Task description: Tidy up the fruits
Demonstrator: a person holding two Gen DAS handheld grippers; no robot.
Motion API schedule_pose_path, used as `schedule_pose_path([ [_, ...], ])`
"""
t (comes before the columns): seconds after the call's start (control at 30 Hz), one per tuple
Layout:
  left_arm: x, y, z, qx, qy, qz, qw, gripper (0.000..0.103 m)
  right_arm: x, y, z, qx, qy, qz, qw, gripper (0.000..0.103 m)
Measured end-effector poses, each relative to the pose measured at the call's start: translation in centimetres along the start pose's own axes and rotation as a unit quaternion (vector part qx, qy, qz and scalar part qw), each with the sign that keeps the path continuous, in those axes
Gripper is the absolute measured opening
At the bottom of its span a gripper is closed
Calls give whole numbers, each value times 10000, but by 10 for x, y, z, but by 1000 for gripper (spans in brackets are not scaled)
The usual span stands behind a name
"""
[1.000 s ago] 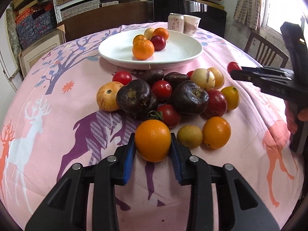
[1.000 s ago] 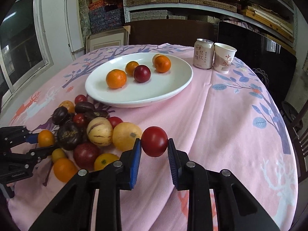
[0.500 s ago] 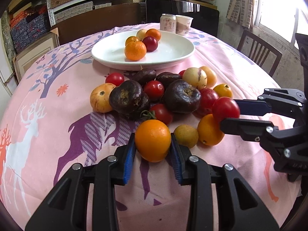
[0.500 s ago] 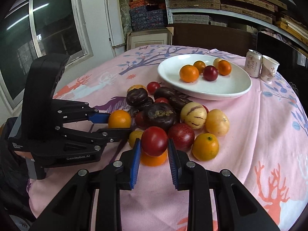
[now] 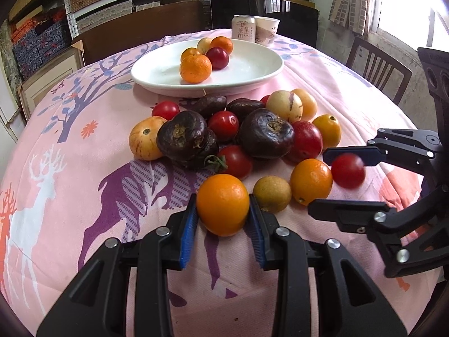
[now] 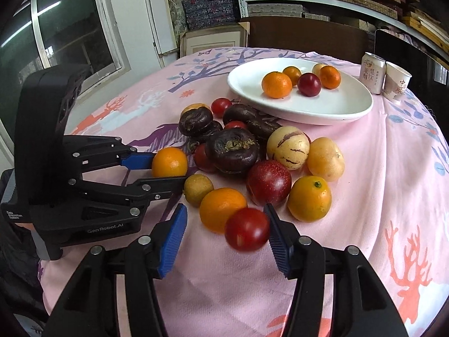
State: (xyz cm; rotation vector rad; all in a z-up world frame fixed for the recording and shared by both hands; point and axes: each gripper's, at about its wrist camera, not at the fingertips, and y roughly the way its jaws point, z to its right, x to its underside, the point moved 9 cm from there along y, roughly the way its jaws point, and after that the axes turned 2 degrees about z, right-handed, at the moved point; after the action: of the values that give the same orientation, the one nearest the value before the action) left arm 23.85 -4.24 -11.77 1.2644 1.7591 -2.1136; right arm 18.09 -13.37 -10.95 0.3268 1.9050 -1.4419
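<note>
On a round table under a pink deer-print tablecloth (image 5: pixel 70 168), two hand-held grippers work the near edge of a loose heap of fruit. The left gripper (image 5: pixel 223 219) is clamped on an orange (image 5: pixel 222 204), its blue pads pressed to either side of the fruit, just above the cloth. The right gripper (image 6: pixel 226 231) stands with its jaws spread wide; a red cherry tomato (image 6: pixel 247 229) sits between them against the right-hand pad and clear of the left one, blurred at the edges (whether it has touched the cloth cannot be told).

The white plate (image 5: pixel 252 81), which already carries two oranges, a dark red plum and two smaller fruits, lies straight ahead of the left gripper, on the far side of the heap. From the right gripper it lies ahead and slightly to the right, past the dark purple fruit (image 6: pixel 232 150) and a striped pepino melon (image 6: pixel 288 147). The left gripper, already loaded, looks the better placed to deliver; its path to the plate would have to rise over the heap. A drink can (image 5: pixel 243 28) and paper cup (image 5: pixel 266 31) stand just beyond the plate's far rim.
</note>
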Motion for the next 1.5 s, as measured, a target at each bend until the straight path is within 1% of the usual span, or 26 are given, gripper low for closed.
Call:
schedule_pose_path([
  [0.07,0,0,1,-26,39,2,10000,33,-2,3,-3,57,-102,-11,9999,52],
  [0.1,0,0,1,-28,57,1,10000,33,-2,2,-4,69,-134,3,9999,44],
  [0.13,0,0,1,-36,72,0,10000,33,-2,3,-5,106,-151,11,9998,39],
  [0.23,1,-1,2,-43,100,0,9999,33,-2,3,-5,137,-154,40,9998,37],
  [0.4,2,-2,2,-45,144,10,9999,33,-1,-4,-2,92,2,150,9998,37],
  [0.57,2,-2,2,-53,134,-7,9999,33,-3,-16,-5,8,-41,338,9994,37],
  [0.67,3,-1,2,-63,134,-27,9999,33,-2,-21,-5,-15,-14,352,9994,37],
  [0.8,4,0,2,-88,171,-45,9998,33,-6,-16,-6,25,-62,331,9994,37],
  [0.9,4,0,2,-64,153,-50,9998,33,-10,-10,-15,-54,-188,296,9994,37],
  [0.97,4,-1,0,-55,109,-57,9999,34,-14,-8,-20,53,-342,346,9988,37],
  [1.03,5,-2,-2,33,33,-59,10000,34,-12,-4,-21,143,-502,259,9983,42],
  [1.07,6,-2,-4,54,3,-72,10000,34,-9,0,-21,130,-469,163,9987,48],
  [1.1,6,-2,-4,73,-15,-67,9999,34,-7,4,-20,117,-393,49,9991,57],
  [1.17,7,-2,-4,46,20,-71,10000,34,-6,6,-19,74,-271,-29,9996,57],
  [1.27,7,-2,-4,9,68,-71,10000,34,-12,3,-20,25,-209,124,9997,56],
  [1.33,8,-2,-3,42,31,-75,10000,34,-13,7,-20,59,-225,114,9997,53],
  [1.5,10,-5,-4,-9,110,-78,9999,34,-12,13,-25,-167,-311,9,9994,53],
])
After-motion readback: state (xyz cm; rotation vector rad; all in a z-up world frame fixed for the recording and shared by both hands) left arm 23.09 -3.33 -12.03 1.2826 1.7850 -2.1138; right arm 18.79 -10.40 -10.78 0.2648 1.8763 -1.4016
